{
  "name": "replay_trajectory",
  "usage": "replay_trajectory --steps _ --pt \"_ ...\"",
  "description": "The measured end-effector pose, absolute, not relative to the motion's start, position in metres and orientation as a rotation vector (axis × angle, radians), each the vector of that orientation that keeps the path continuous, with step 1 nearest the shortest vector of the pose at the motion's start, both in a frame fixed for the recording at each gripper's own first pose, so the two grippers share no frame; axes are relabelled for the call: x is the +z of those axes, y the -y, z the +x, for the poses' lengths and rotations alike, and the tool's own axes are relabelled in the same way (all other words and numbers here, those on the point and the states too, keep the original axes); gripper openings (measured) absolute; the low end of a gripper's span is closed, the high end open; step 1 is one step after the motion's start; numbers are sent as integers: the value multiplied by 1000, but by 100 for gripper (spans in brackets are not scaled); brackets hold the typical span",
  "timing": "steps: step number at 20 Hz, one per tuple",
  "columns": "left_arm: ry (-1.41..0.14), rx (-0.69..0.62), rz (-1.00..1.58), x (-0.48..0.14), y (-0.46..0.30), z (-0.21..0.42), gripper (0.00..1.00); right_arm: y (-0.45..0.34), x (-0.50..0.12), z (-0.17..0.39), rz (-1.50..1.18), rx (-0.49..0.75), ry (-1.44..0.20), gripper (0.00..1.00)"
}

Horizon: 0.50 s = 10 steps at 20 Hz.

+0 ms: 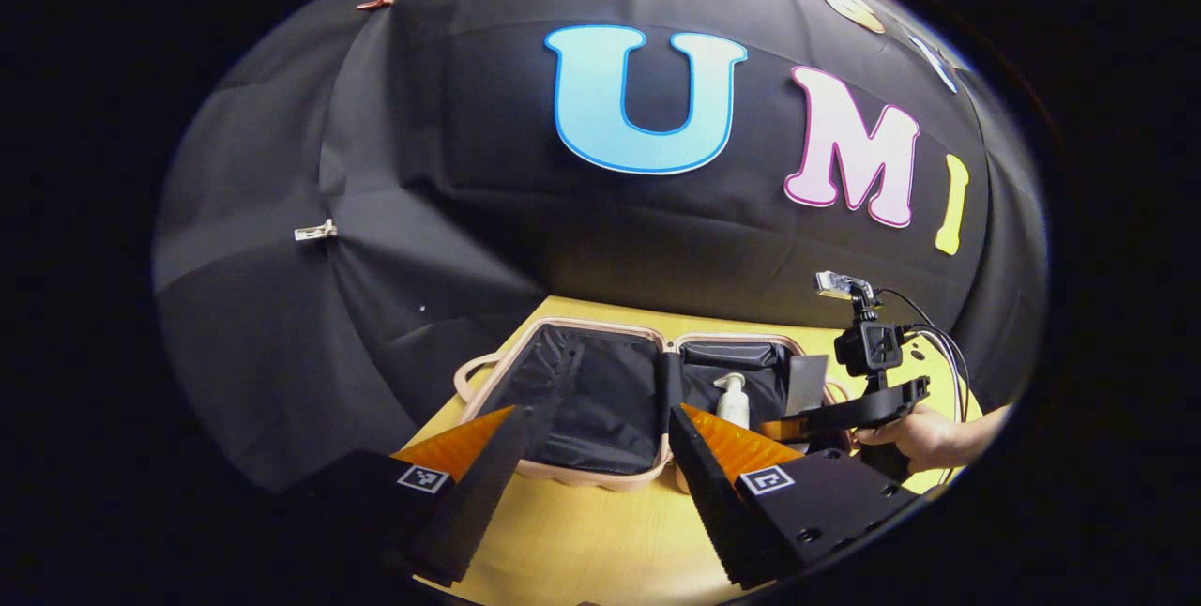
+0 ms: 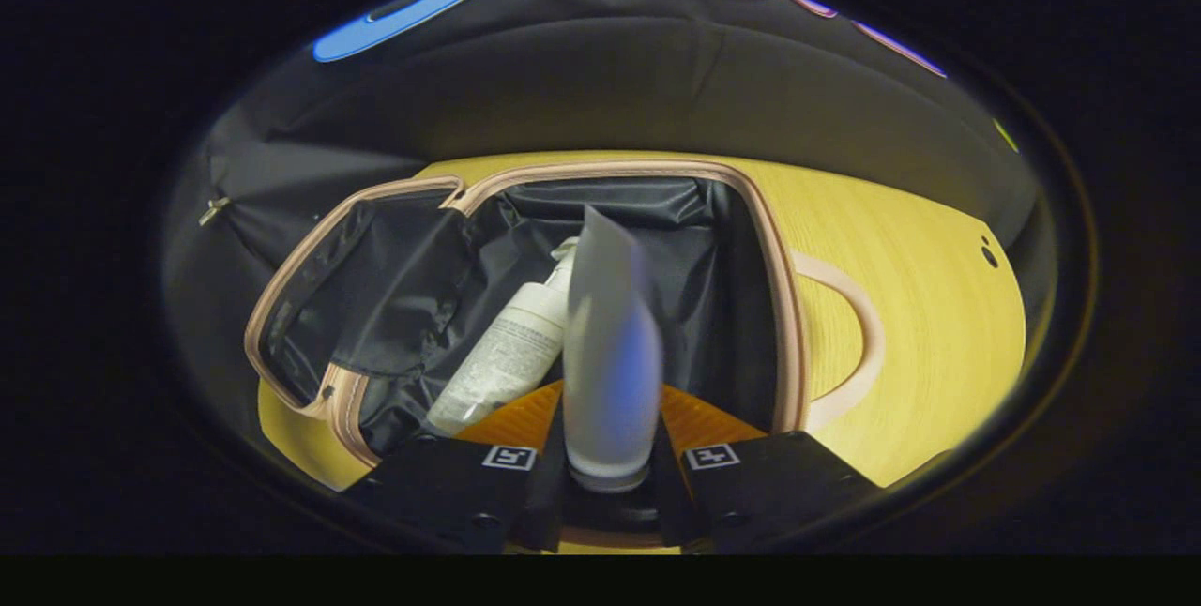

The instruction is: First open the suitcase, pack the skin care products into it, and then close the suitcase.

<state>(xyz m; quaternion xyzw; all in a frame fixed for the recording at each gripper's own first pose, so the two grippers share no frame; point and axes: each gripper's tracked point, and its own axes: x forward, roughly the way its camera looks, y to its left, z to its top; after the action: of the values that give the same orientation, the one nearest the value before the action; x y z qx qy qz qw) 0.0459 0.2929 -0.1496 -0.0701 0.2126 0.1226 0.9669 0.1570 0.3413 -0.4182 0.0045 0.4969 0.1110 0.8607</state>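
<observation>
The suitcase is lying open on the yellow table, both halves lined in black. One white pump bottle is resting inside the right-hand half, leaning against the lining. In the right gripper view, the right gripper is hovering over that same half and is pinching one pale tube between both fingers, cap end toward the camera. That makes two skin care products: one bottle in the case, one tube in the claw. In the left gripper view, the left gripper is hanging wide open at the suitcase's near edge, gripping nothing. A hand is holding the right gripper at the far right.
</observation>
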Motion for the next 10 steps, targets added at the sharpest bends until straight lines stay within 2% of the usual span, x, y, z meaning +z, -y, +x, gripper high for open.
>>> replay_trajectory --steps 1,2,3,4,5,6,7,10 --pt "-430 258 -139 -150 -300 40 96 -344 -413 162 14 220 -1014 45" --pt "-435 265 -136 -151 -304 37 96 -345 -405 166 13 208 -984 37" --pt "-435 277 -131 -152 -312 32 96 -347 -398 169 14 200 -958 48" --pt "-431 285 -123 -152 -320 30 96 -350 -389 170 19 205 -935 55" --pt "-426 300 -113 -151 -331 29 92 -352 -379 170 14 209 -908 73" --pt "-423 312 -103 -154 -344 31 96 -354 -371 170 11 220 -882 86" --pt "-412 322 -93 -155 -356 34 96 -354 -361 169 1 227 -855 100" --pt "-385 340 -63 -165 -398 53 96 -354 -329 168 4 242 -768 100"
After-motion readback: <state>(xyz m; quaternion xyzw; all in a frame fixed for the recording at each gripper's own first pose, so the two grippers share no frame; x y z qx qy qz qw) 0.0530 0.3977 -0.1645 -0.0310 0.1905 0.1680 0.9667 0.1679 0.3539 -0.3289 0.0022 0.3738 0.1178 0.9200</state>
